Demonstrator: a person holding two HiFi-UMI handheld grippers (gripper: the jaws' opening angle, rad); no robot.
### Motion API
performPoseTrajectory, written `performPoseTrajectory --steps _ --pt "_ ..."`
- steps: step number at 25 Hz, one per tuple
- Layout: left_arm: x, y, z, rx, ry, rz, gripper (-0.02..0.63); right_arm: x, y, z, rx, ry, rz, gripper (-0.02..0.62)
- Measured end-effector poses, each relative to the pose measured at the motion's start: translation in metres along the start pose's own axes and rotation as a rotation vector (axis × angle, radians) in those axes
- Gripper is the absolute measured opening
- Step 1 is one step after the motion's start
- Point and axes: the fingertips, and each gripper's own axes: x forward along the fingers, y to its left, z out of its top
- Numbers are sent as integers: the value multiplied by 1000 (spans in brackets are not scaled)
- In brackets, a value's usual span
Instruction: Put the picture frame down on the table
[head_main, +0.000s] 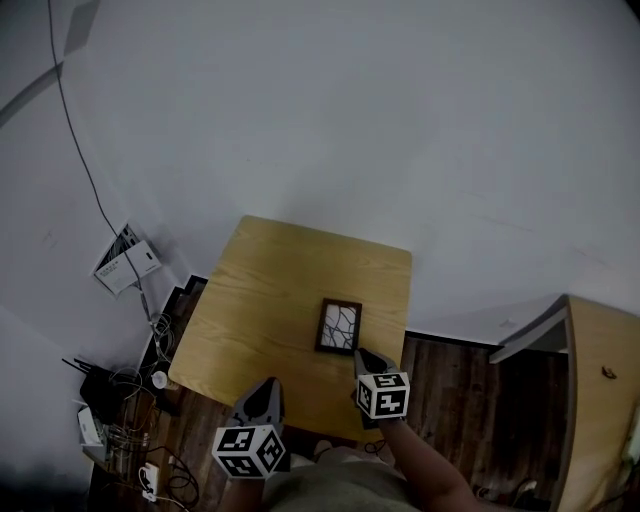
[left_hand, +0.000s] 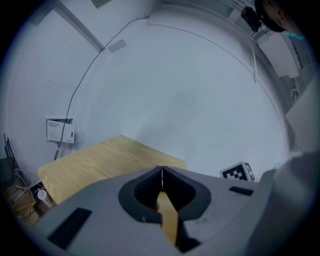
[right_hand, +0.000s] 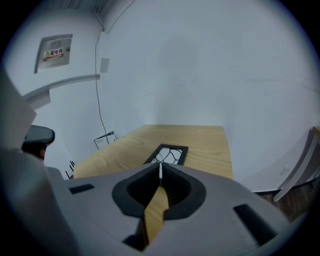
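The picture frame (head_main: 339, 326) lies flat on the wooden tabletop (head_main: 270, 300), just ahead of the right gripper (head_main: 366, 357) and free of it. Both the right gripper and the left gripper (head_main: 266, 389) have their jaws closed together on nothing.

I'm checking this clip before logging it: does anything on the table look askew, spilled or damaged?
Nothing stands out. The picture frame lies flat on the table, about square to its edges. Its branching lines look like a print, not cracks. The left tongs and right tongs are shut, empty.
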Motion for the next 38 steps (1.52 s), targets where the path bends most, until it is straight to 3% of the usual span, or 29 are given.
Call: performPoseTrajectory --steps 6,16,38 --pt "-23 -2 1 17 3 -49 5 -44 38 12 -45 -70 41 2" --pt "-73 11 -13 46 27 -105 5 -119 102 15 -33 -185 73 2" --pt "-190 17 -51 37 37 -174 5 -250 196 -34 8 -278 65 2"
